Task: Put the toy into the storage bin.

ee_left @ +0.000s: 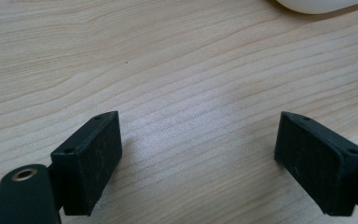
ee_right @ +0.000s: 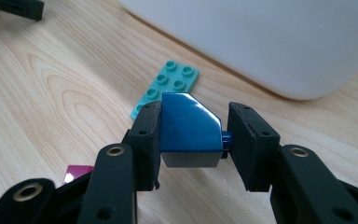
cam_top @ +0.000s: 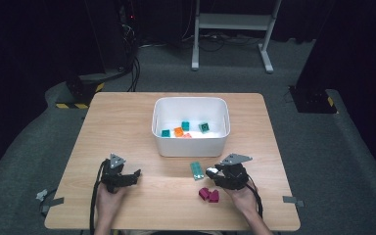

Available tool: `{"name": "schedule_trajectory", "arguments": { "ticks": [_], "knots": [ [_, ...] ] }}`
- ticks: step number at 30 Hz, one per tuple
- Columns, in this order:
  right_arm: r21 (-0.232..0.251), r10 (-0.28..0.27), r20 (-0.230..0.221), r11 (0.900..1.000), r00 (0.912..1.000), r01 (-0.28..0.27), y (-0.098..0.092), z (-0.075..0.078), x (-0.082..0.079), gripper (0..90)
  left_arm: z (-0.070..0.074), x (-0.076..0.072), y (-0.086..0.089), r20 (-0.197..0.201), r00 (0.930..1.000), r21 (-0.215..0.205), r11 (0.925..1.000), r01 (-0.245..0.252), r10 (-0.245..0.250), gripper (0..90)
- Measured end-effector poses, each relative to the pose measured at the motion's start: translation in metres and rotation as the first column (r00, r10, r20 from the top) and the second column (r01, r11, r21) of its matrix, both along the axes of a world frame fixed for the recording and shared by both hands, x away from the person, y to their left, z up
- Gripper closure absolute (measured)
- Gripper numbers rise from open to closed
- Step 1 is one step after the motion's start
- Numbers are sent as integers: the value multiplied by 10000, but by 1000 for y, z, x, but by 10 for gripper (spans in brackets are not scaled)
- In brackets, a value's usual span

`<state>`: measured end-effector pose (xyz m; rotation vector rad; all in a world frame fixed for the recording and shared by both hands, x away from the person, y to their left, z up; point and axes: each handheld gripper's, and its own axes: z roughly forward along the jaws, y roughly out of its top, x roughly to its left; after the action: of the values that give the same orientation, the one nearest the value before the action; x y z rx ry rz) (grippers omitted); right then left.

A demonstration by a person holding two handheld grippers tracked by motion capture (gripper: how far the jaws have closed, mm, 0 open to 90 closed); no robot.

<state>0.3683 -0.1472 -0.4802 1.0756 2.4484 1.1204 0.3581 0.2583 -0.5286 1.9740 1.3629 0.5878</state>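
Right gripper (ee_right: pixel 193 140): jaws half closed, clamped on a blue sloped brick (ee_right: pixel 189 130), held just above the counter (cam_top: pixel 127 122) near the white bin (cam_top: pixel 191 145). Left gripper (ee_left: pixel 198 154): jaws wide apart, nothing between them, over bare wood at near left. A teal studded plate (cam_top: pixel 197 170) lies between bin and right gripper; magenta bricks (cam_top: pixel 209 195) sit nearer. Light wood-grain counter; grey carpet, dark surroundings, white frame at far side.
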Motion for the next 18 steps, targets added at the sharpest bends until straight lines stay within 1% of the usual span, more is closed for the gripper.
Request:
{"name": "schedule_trajectory", "arguments": {
  "ticks": [2, 3, 7, 10, 14, 17, 18],
  "knots": [
    [28, -30, -3, 10000, 10000, 30, -1, 5, 1, 567, 0, 0, 0, 1, 10000, 0, 10000, 0, 0, 150],
    [52, -7, 105, 10000, 9999, 7, -1, 7, 2, 567, 0, 0, 0, 11, 10000, 11, 10000, -2, 2, 149],
    [161, -39, 179, 9999, 9998, 36, -3, 17, 4, 567, 0, 0, 0, 6, 10000, 1, 10000, -6, 6, 149],
    [196, 2, 366, 9998, 9993, -9, -4, 26, 5, 567, 0, 0, 0, 6, 10000, 3, 10000, -7, 7, 149],
    [386, 23, 421, 9992, 9991, -40, -6, 39, 7, 567, 0, 0, 0, 5, 10000, 3, 10000, -3, 3, 149],
    [490, 84, 487, 9987, 9988, -108, -7, 44, 8, 567, 0, 0, 0, 2, 10000, -2, 10000, -2, 2, 149],
    [551, 54, 439, 9985, 9990, -78, -7, 46, 9, 567, 0, 0, 0, 6, 10000, 3, 10000, -4, 4, 149]
  ]
}}
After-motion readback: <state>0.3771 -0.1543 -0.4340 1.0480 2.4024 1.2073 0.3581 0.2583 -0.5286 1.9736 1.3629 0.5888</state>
